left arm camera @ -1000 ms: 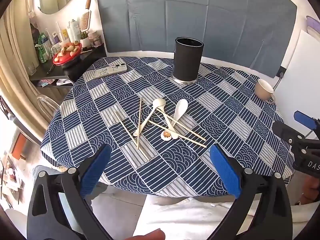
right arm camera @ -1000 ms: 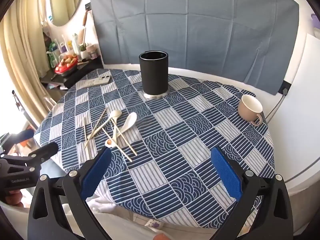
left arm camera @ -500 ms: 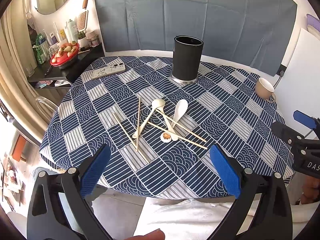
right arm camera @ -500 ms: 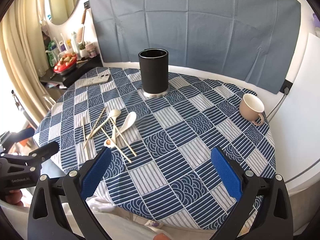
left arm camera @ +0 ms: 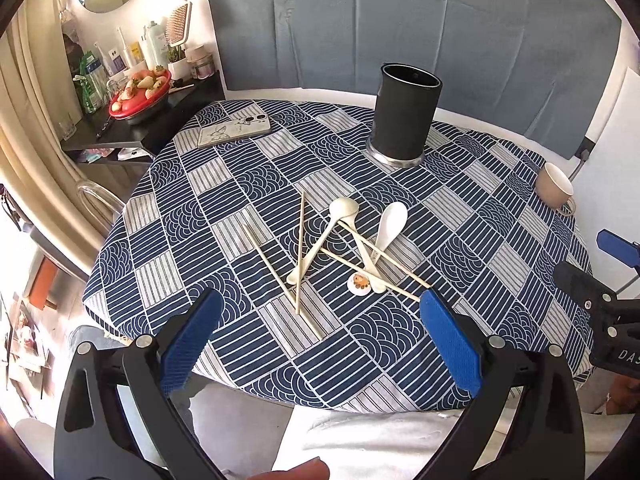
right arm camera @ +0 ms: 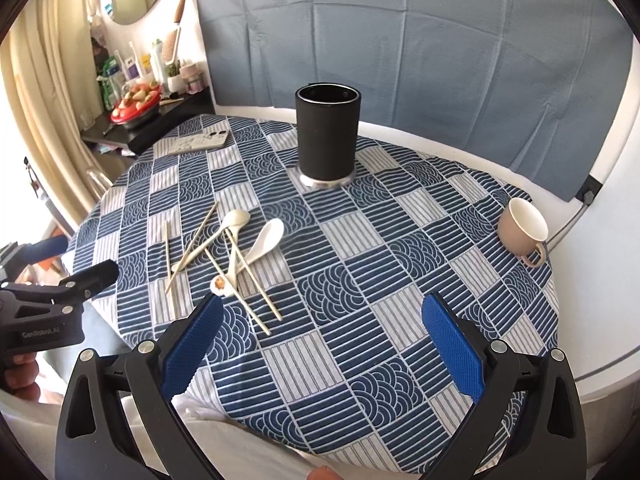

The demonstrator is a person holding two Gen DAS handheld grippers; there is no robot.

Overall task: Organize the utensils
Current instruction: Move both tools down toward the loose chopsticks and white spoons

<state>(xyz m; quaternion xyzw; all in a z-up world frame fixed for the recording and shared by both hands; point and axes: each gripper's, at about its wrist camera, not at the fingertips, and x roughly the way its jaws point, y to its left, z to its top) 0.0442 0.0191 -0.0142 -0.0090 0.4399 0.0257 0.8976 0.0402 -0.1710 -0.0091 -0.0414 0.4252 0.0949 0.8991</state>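
Note:
A tall black cylindrical holder stands upright at the back of a round table covered in a blue patterned cloth. In front of it lie several wooden chopsticks crossed over three pale spoons; one spoon handle end bears a small picture. My left gripper hangs open over the near table edge, short of the pile. My right gripper is open too, above the cloth to the right of the utensils. Nothing is between either pair of fingers.
A beige cup sits near the right table edge. A phone lies at the back left. A dark side shelf with a red bowl of fruit and bottles stands to the left. A grey cloth backdrop hangs behind.
Both grippers have drifted a little forward and leftward toward the table; the holder and utensils look slightly nearer. Nothing on the table has moved, and both grippers stay open.

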